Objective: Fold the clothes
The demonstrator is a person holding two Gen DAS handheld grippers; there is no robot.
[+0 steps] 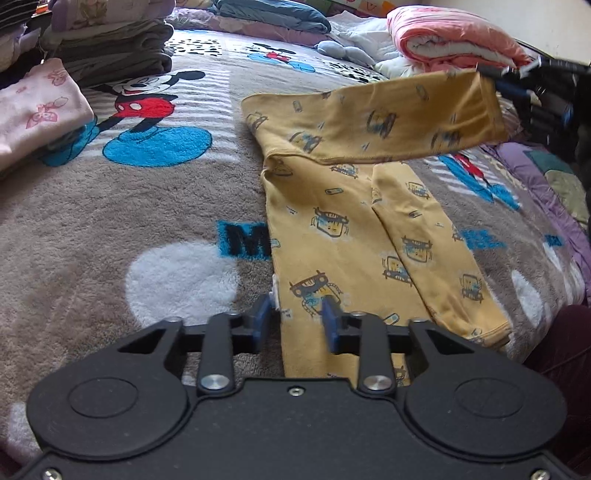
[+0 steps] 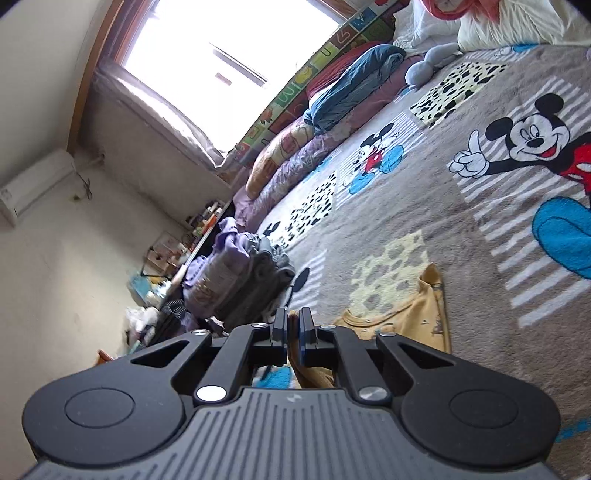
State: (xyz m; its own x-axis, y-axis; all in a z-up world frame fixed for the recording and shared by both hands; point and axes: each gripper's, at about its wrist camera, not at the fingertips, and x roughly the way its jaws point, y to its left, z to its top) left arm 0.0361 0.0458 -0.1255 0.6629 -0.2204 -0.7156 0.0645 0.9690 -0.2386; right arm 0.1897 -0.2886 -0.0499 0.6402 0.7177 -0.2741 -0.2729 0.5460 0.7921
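Yellow printed garment (image 1: 351, 221) flat on cartoon blanket (image 1: 110, 206), 1 sleeve lifted, left tongs (image 1: 295, 314) straddling its hem

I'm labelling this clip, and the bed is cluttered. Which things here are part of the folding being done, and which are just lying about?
In the job:
- yellow printed top, one sleeve lifted
- right gripper, shut on yellow fabric
- left gripper, at the top's near edge

Lying about:
- cartoon-mouse blanket
- pink folded garment
- grey folded stack
- pink quilt
- blue bedding
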